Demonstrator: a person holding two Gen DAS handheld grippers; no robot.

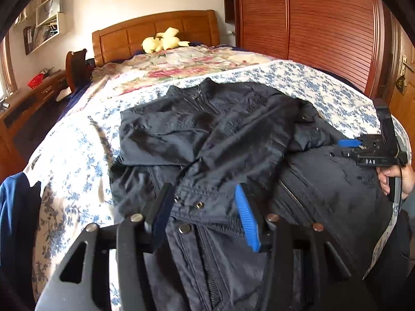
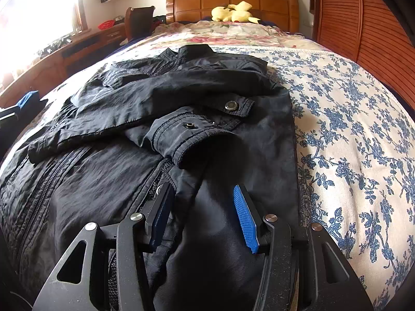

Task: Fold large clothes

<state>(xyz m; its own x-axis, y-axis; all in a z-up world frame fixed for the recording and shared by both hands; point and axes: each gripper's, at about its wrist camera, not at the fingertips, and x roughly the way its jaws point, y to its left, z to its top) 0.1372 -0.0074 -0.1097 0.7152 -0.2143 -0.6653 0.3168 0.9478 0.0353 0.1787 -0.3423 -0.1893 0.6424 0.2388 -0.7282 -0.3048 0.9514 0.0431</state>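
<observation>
A dark navy jacket (image 1: 223,134) lies front up on the bed, collar toward the headboard, both sleeves folded across its chest. It also shows in the right wrist view (image 2: 145,96). My left gripper (image 1: 205,207) is open, its blue pads either side of the snap-buttoned hem at the jacket's near edge. My right gripper (image 2: 205,207) is open over the jacket's lower right part, just below a sleeve cuff (image 2: 192,134). The right gripper also shows in the left wrist view (image 1: 348,143) at the jacket's right side, held by a hand.
The bed has a blue floral cover (image 2: 350,119) and a pink floral quilt (image 1: 186,64) farther back. A yellow plush toy (image 1: 163,40) sits by the wooden headboard. A wooden desk (image 1: 28,96) stands left, a louvred wardrobe (image 1: 324,26) right. Blue cloth (image 1: 15,207) hangs at the left.
</observation>
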